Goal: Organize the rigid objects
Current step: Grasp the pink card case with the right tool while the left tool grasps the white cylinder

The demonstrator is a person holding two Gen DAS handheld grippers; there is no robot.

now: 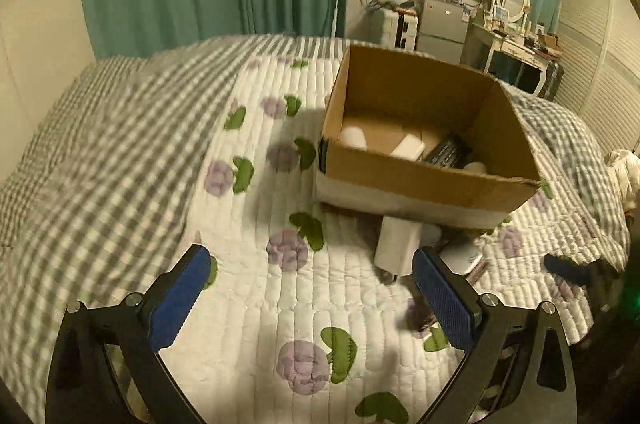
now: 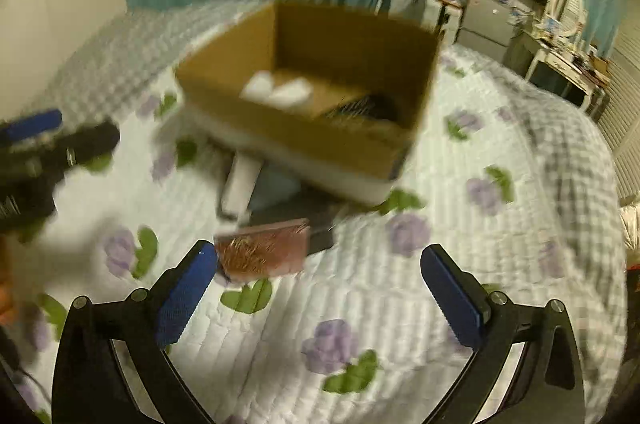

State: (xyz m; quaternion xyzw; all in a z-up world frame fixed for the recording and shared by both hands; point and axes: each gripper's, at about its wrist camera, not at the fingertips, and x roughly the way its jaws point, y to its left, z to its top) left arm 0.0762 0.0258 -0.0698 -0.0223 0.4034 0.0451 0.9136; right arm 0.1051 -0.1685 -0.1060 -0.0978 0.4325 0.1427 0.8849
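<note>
A soft white quilted bedspread printed with purple flowers point(image 1: 256, 304) carries everything, so anything pushed against may sink or slide. On it stands an open brown cardboard box point(image 1: 420, 179), in which pale items and a dark ridged one are already seen; a knock to its wall could shift it. Just in front, loose objects remain: a white rectangular block point(image 1: 396, 244) and a reddish-brown flat box point(image 2: 264, 252). The left gripper point(image 1: 312, 288) and right gripper point(image 2: 320, 280) are both spread wide, nothing grasped. The right view is blurred, so a hurried approach could nudge the reddish box aside.
</note>
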